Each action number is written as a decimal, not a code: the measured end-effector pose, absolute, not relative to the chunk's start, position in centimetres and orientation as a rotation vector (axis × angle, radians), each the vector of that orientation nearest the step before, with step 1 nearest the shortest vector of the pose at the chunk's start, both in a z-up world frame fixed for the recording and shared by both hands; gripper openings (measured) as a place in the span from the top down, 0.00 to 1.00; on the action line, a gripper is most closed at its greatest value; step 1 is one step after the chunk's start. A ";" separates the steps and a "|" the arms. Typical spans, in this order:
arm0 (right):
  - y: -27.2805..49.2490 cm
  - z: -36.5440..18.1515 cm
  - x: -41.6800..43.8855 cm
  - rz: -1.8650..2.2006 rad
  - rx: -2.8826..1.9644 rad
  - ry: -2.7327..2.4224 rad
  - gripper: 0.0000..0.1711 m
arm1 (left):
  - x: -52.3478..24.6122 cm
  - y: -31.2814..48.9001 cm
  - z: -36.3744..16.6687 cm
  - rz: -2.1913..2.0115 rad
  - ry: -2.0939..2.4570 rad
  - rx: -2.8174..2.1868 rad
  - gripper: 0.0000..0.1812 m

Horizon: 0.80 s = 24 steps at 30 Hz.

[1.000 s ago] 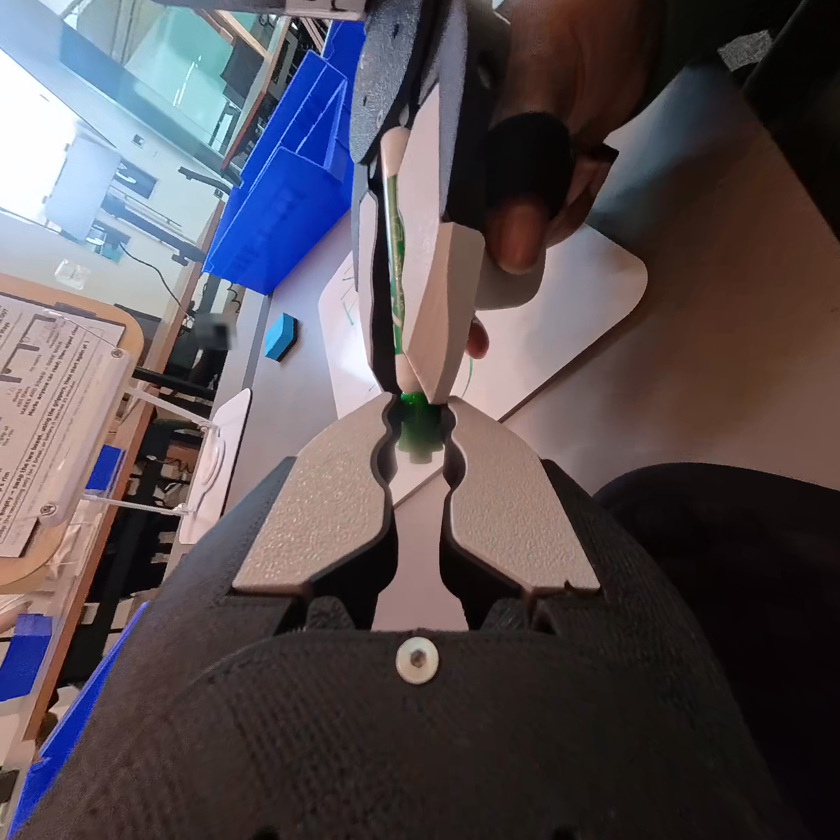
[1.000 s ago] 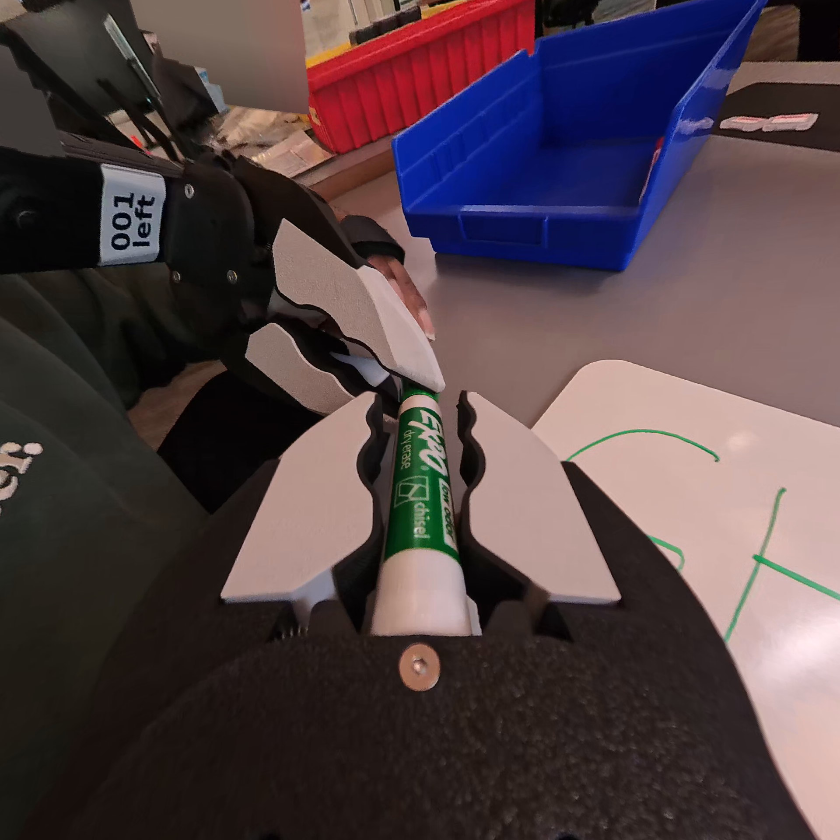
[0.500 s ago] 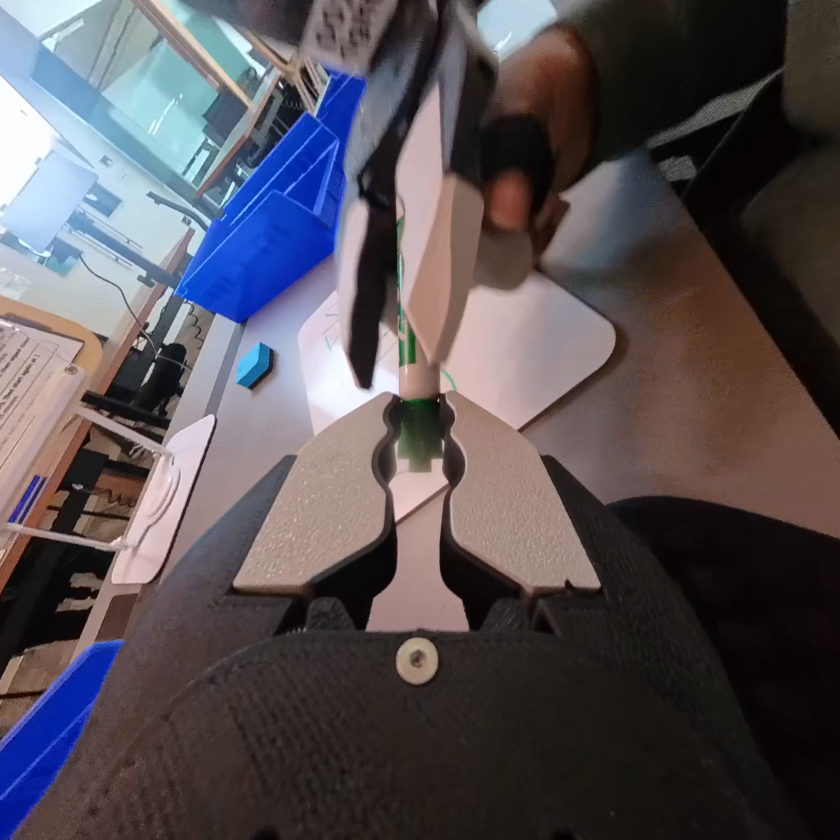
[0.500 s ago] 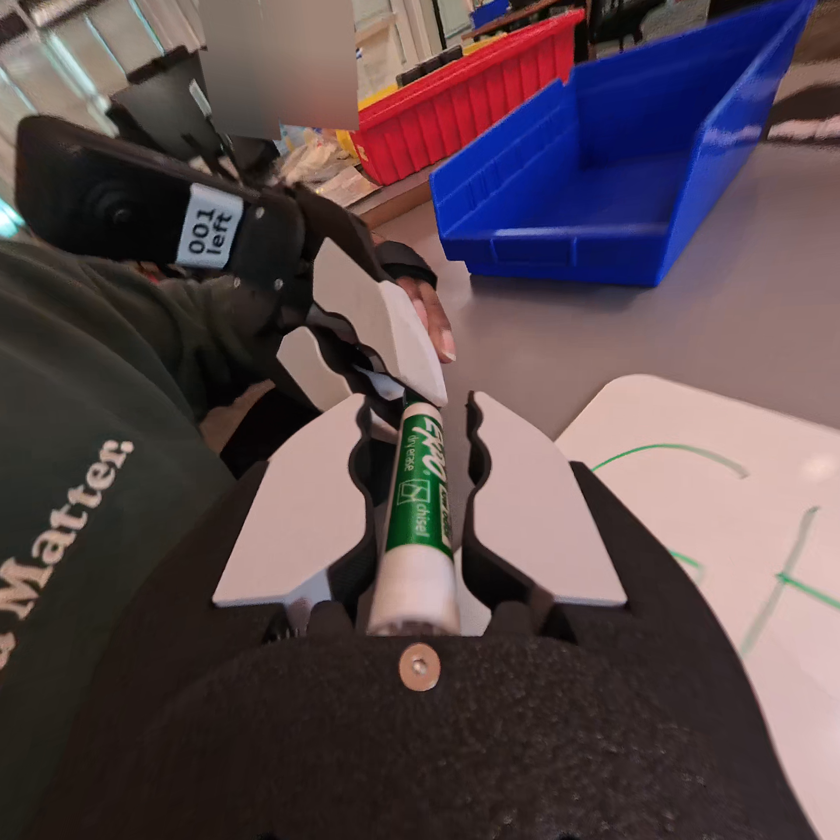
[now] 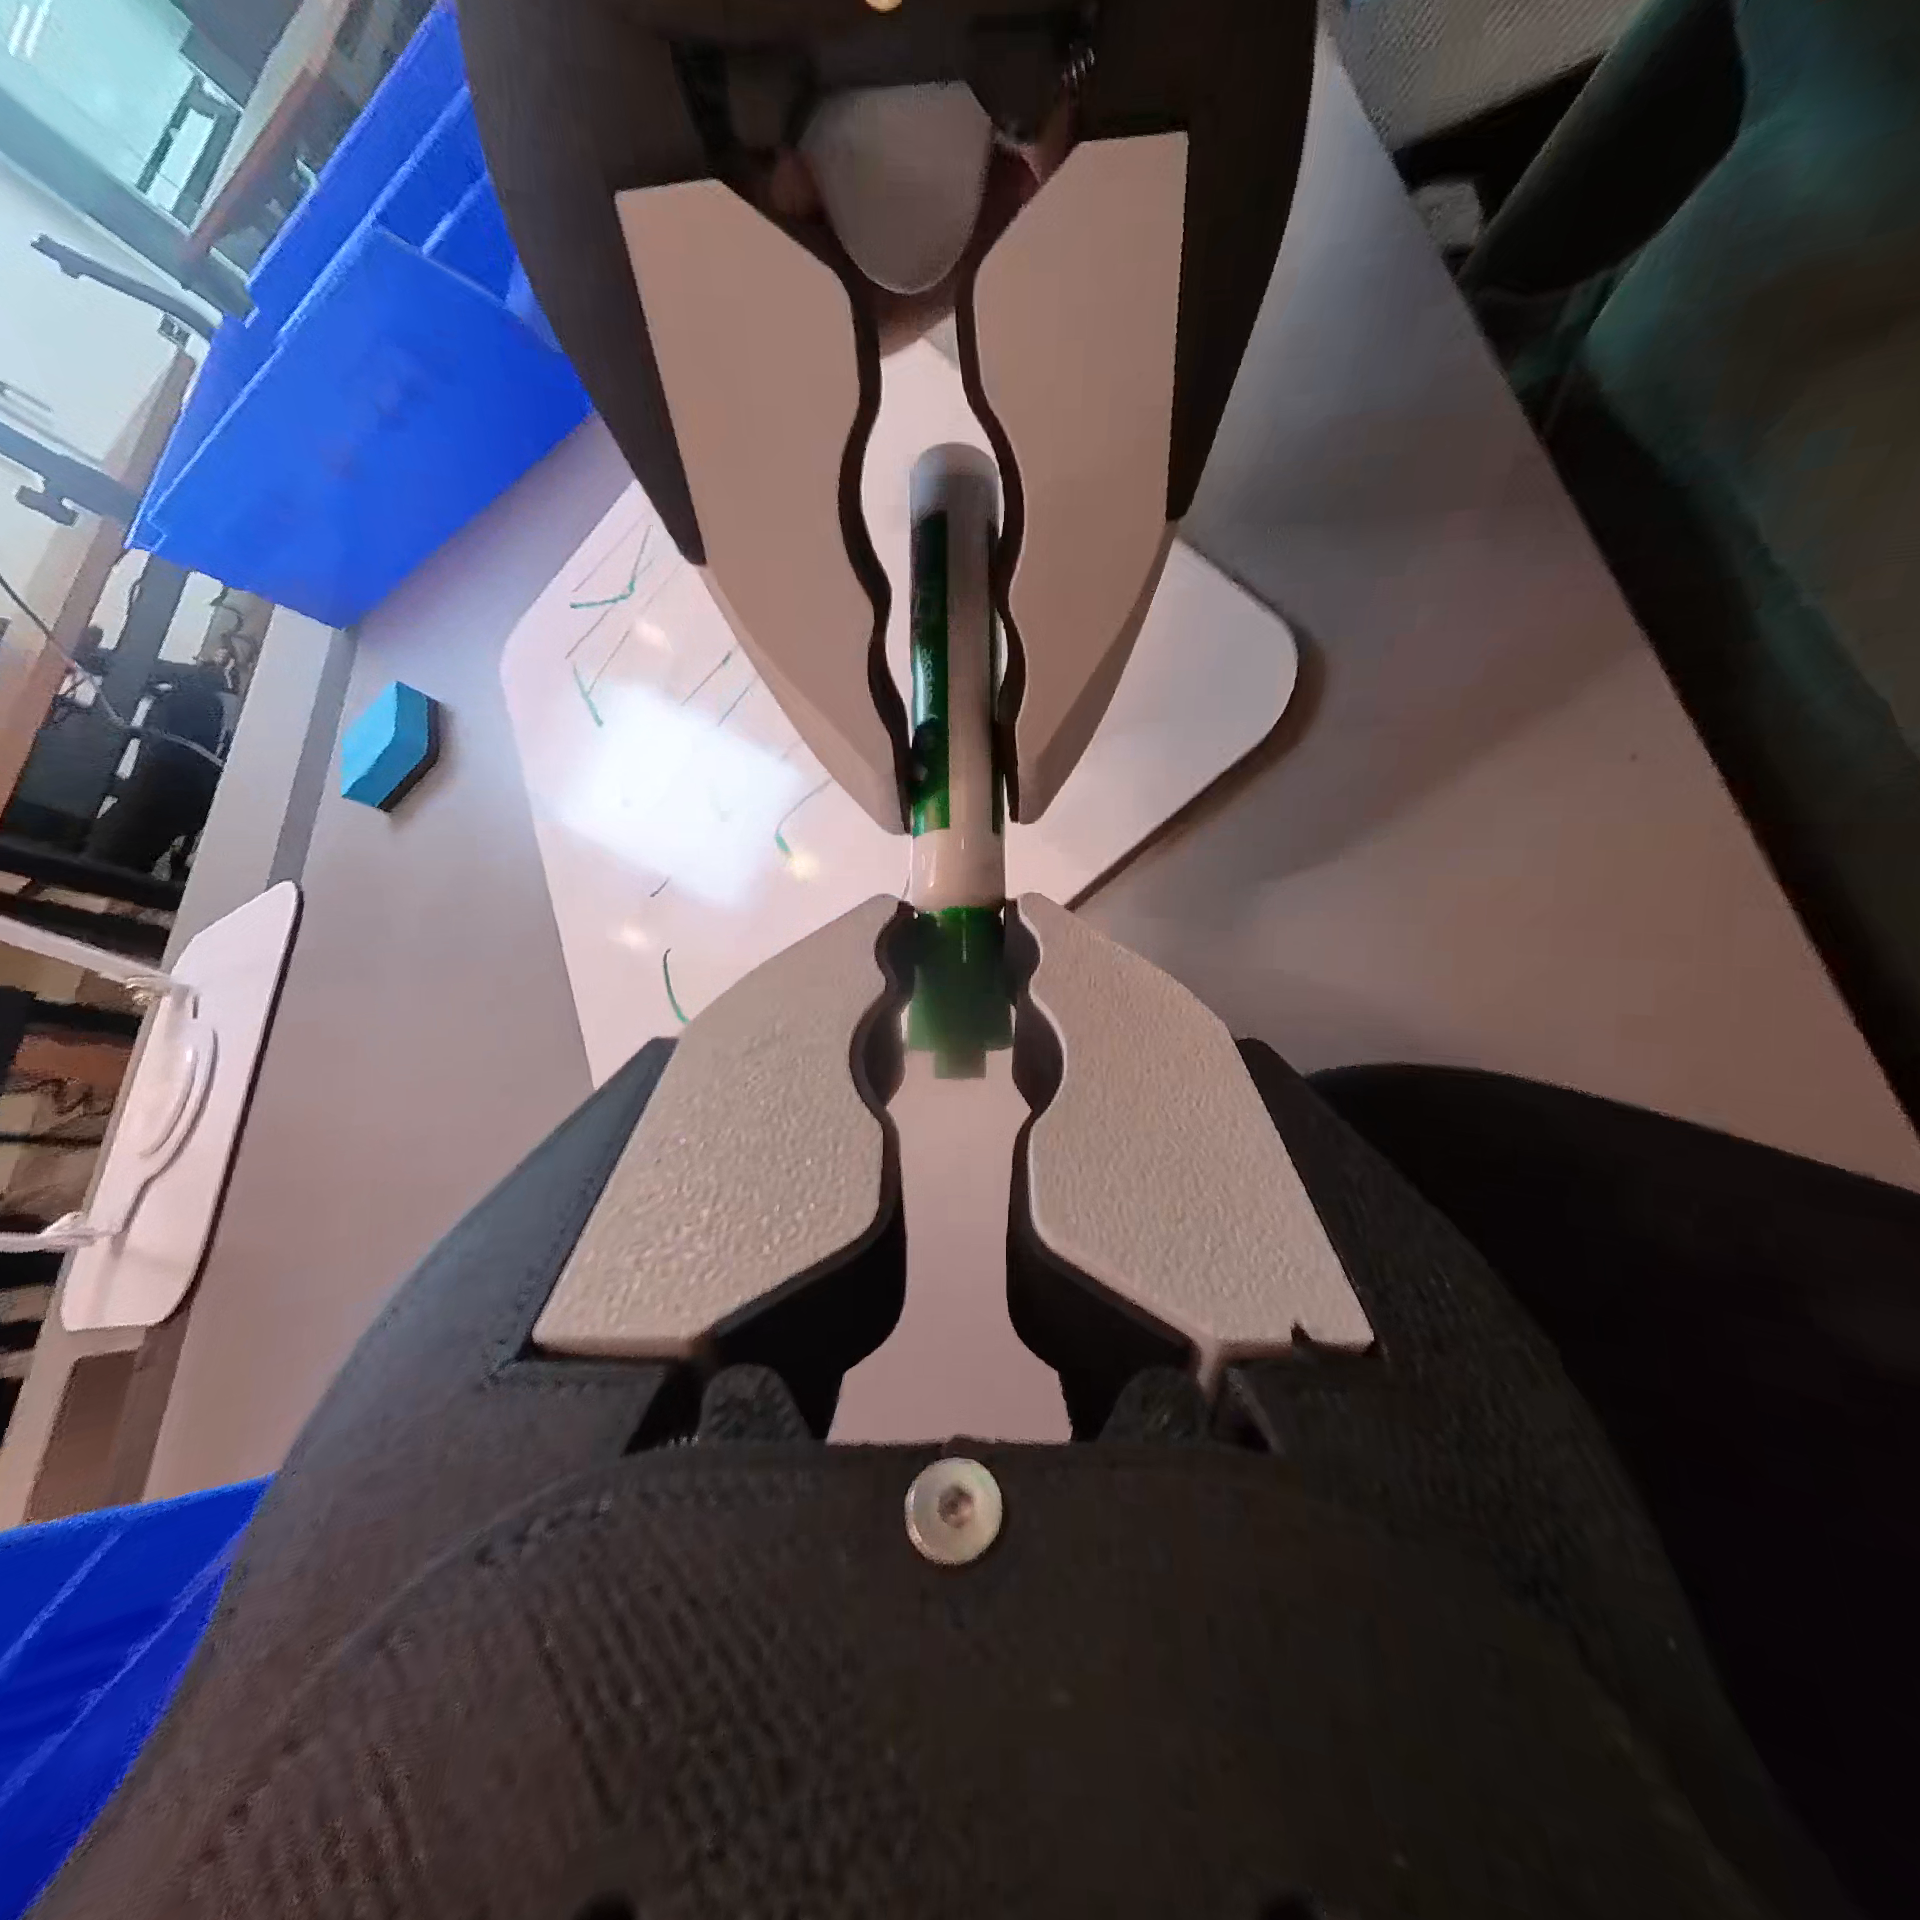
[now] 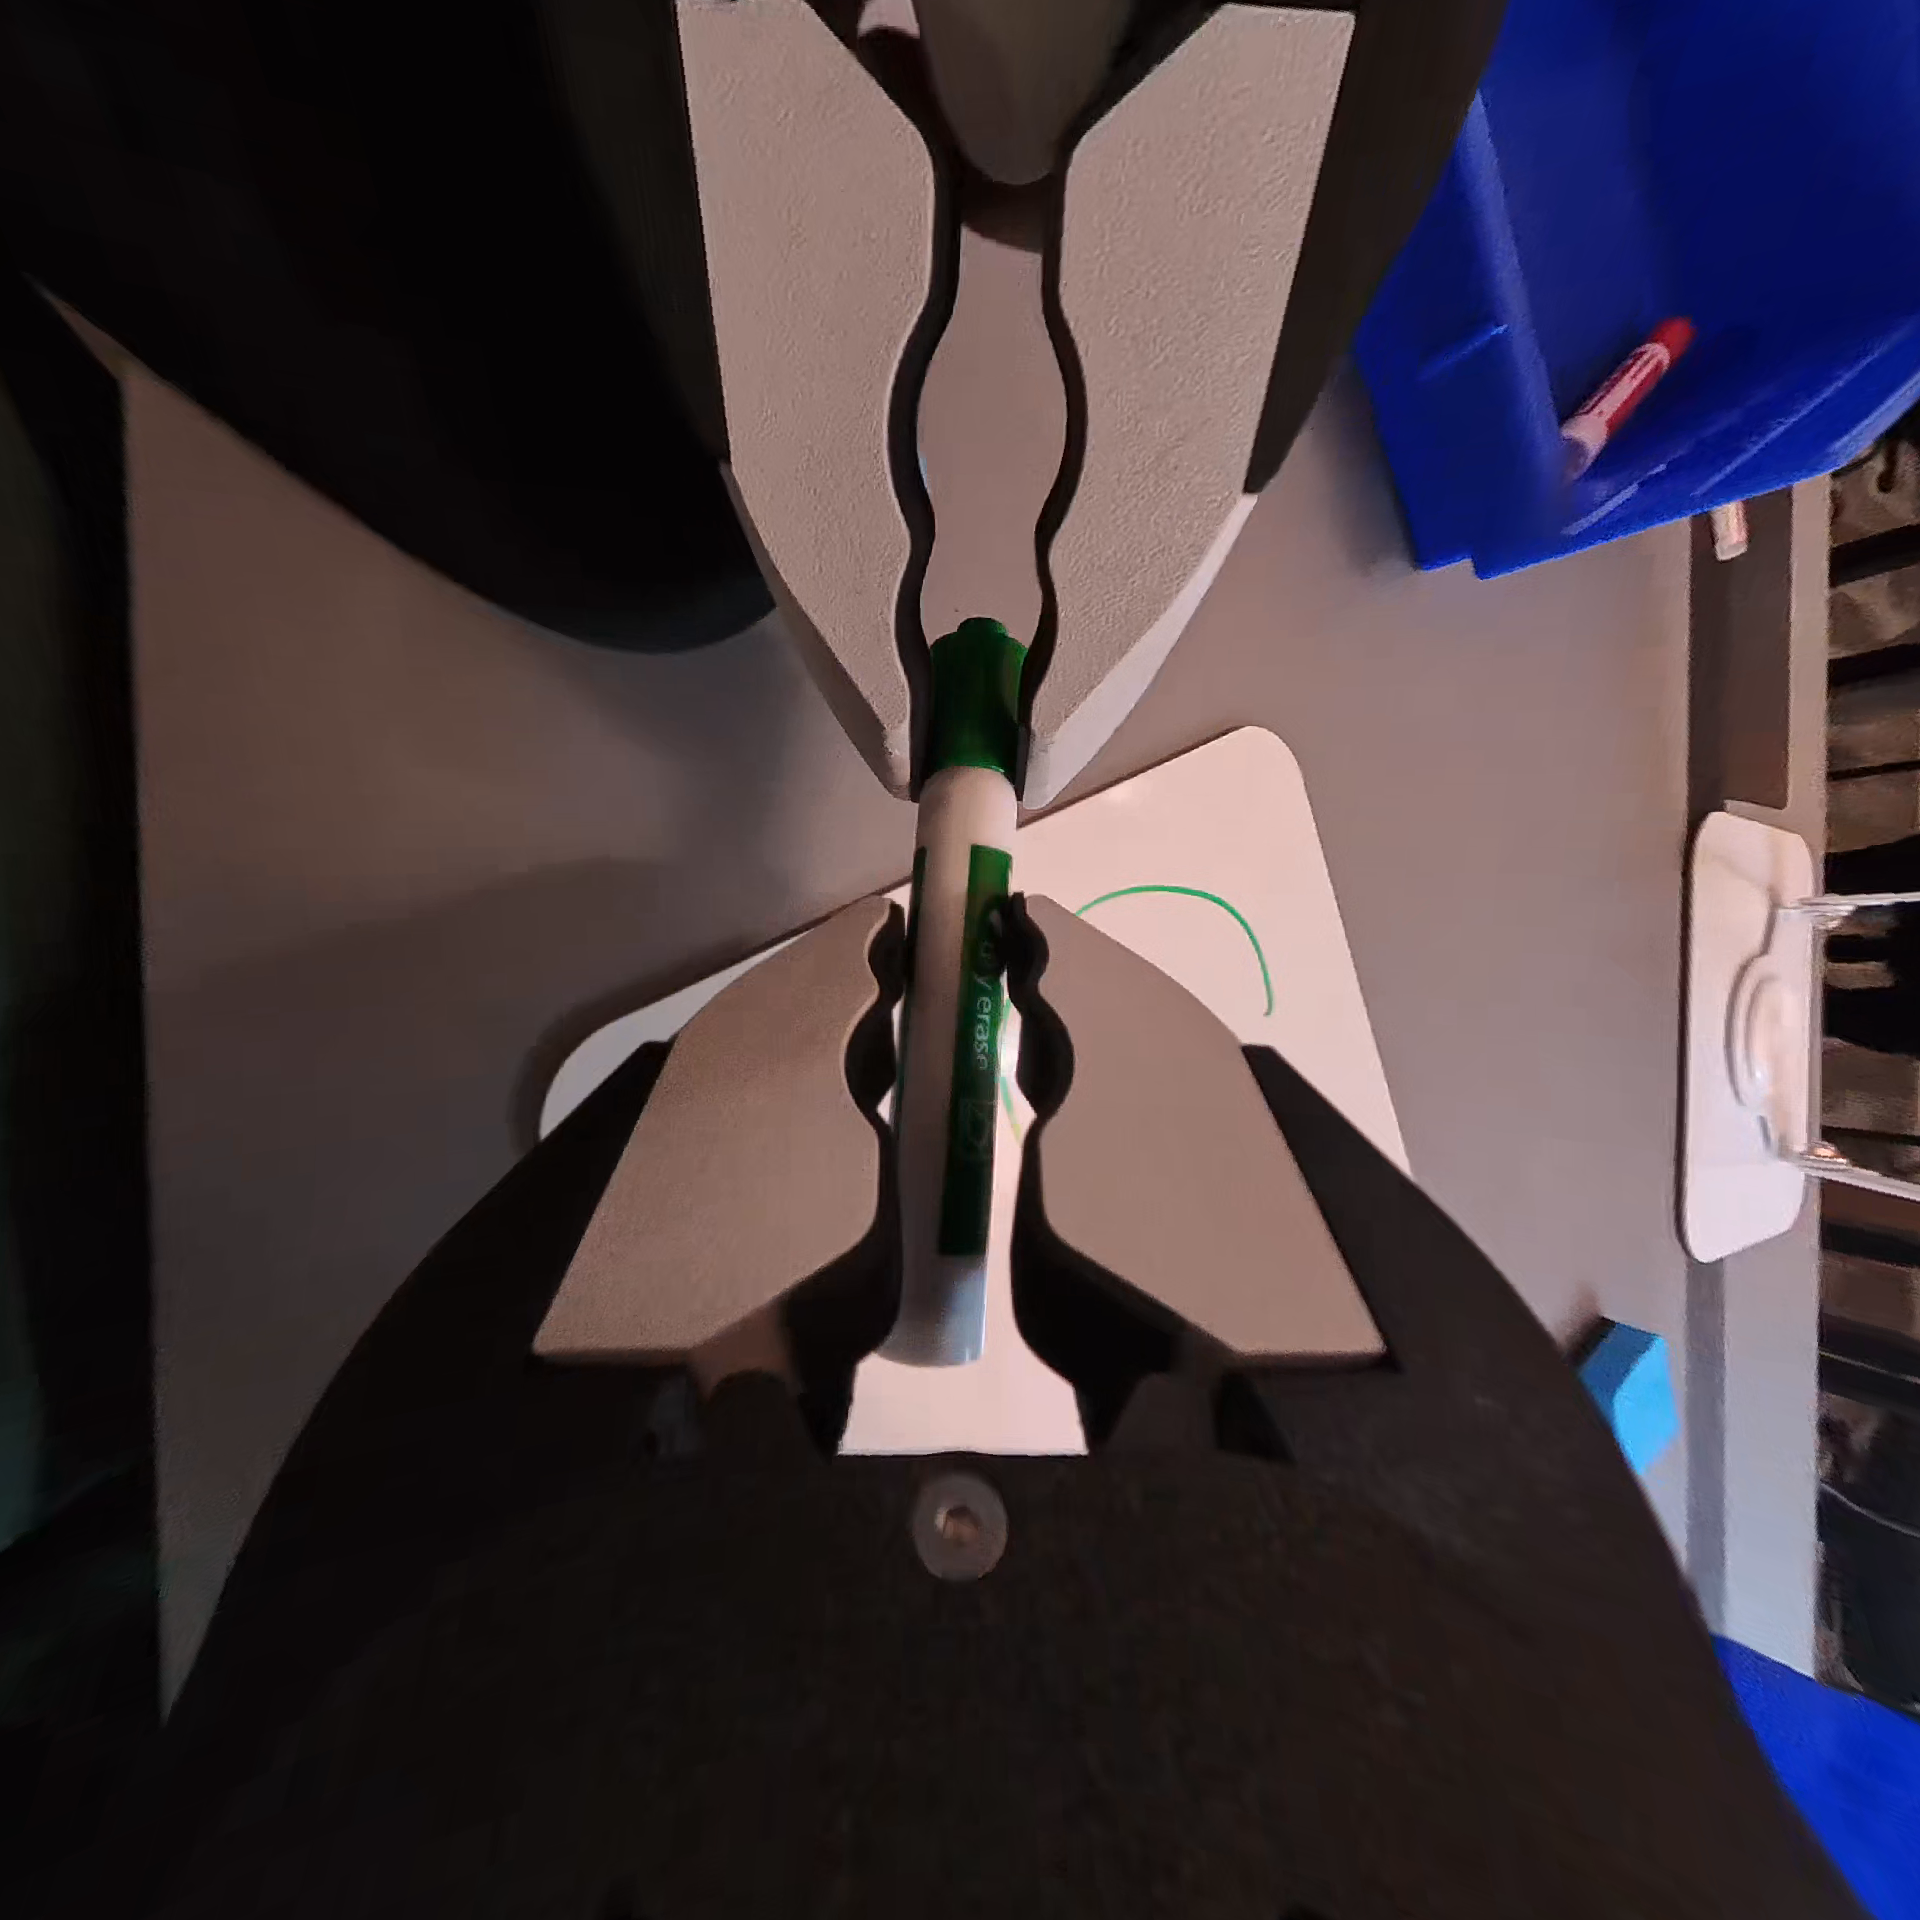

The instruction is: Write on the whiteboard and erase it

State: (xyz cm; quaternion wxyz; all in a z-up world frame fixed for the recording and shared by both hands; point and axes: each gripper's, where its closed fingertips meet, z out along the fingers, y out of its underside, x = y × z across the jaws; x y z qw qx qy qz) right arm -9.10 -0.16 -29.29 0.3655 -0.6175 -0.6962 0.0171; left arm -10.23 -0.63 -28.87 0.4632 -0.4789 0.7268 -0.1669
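The left gripper (image 5: 958,914) is clamped on the green cap (image 5: 958,987) of the marker (image 6: 951,1101), while the right gripper (image 6: 954,914) is clamped on its white barrel, tip to tip. Both are above the whiteboard (image 5: 1174,727) on the table (image 5: 416,1039); a blue eraser (image 5: 387,744) lies beside the board.

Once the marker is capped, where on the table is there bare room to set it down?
Bare grey table lies between the white whiteboard and the white sign-holder base, nearer than the blue block eraser. More bare table lies on the whiteboard's other side, toward the person. It is crowded at the blue plastic bins and over the whiteboard, where both grippers hold the green marker.
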 end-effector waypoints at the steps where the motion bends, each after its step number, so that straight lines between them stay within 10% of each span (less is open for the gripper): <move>1: -0.4 -29.0 -9.0 0.085 -1.599 -1.779 0.89 | -10.0 -0.9 -28.3 -0.469 1.750 -1.162 0.91; 14: 22.1 -15.0 23.2 0.045 -2.034 -0.517 0.89 | -11.9 4.2 -24.1 -0.853 1.272 -1.282 1.00; 24: 32.8 -28.3 35.0 0.077 -2.456 0.013 0.89 | -12.9 6.6 -26.1 -0.762 1.299 -1.370 1.00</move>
